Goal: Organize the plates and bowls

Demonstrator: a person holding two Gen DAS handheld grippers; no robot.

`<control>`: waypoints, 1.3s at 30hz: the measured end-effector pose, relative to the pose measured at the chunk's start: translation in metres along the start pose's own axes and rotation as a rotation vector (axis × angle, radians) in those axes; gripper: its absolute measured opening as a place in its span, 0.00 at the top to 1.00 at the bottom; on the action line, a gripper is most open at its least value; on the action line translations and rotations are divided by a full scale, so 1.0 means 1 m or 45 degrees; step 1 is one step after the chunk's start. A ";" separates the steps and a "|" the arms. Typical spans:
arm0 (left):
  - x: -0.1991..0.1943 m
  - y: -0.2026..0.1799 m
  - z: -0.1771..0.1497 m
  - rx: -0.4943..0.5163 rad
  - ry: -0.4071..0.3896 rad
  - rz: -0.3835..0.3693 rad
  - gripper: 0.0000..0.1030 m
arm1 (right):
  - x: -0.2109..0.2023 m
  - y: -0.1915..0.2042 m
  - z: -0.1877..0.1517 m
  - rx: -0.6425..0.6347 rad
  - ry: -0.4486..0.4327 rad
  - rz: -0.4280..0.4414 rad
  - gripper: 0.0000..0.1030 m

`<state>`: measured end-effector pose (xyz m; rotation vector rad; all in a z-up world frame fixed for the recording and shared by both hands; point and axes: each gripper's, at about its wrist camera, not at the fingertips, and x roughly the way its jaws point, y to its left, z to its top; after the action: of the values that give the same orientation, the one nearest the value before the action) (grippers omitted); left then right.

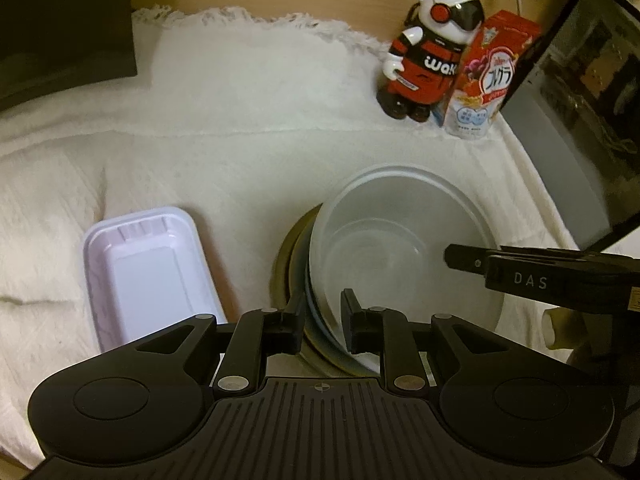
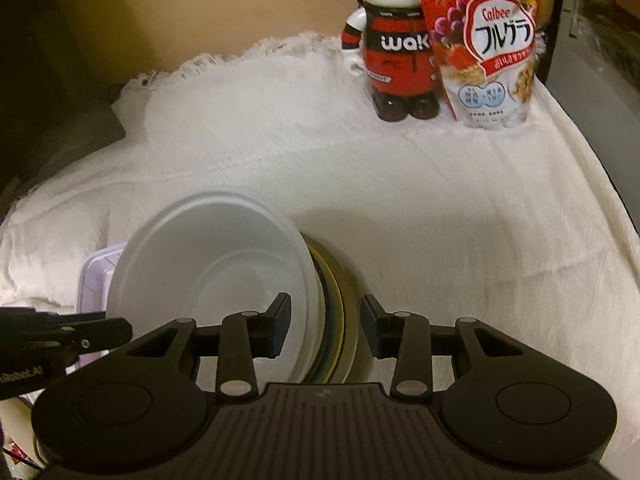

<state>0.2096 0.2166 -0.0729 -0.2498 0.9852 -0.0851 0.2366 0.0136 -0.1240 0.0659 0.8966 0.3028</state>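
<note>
A translucent white bowl [image 1: 400,232] sits on top of a stack of plates [image 1: 282,268] with olive, yellow and blue rims, over a white cloth. My left gripper [image 1: 322,320] is shut on the stack's near rim, one finger inside the bowl and the other outside the plates. From the right, my right gripper's finger [image 1: 472,261] reaches over the bowl. In the right wrist view the right gripper [image 2: 326,328] clamps the bowl [image 2: 208,256] and the plates [image 2: 344,292] together, with its left finger inside the bowl. A shadow on the cloth behind the stack suggests it is raised.
An empty lavender plastic tray [image 1: 148,272] lies on the cloth left of the stack. A red and black toy figure [image 1: 428,52] and a cereal bag [image 1: 484,76] stand at the back. A dark appliance [image 1: 580,120] borders the right side, and a dark block [image 1: 60,20] the back left.
</note>
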 end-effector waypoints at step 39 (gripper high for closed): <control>-0.064 0.080 0.019 -0.319 -0.206 -0.073 0.82 | -0.017 0.005 0.056 -0.232 -0.071 0.188 0.76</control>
<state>0.1869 0.3087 -0.0304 -0.5073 0.8267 0.0073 0.2694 0.0175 -0.0752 -0.0280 0.8071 0.5163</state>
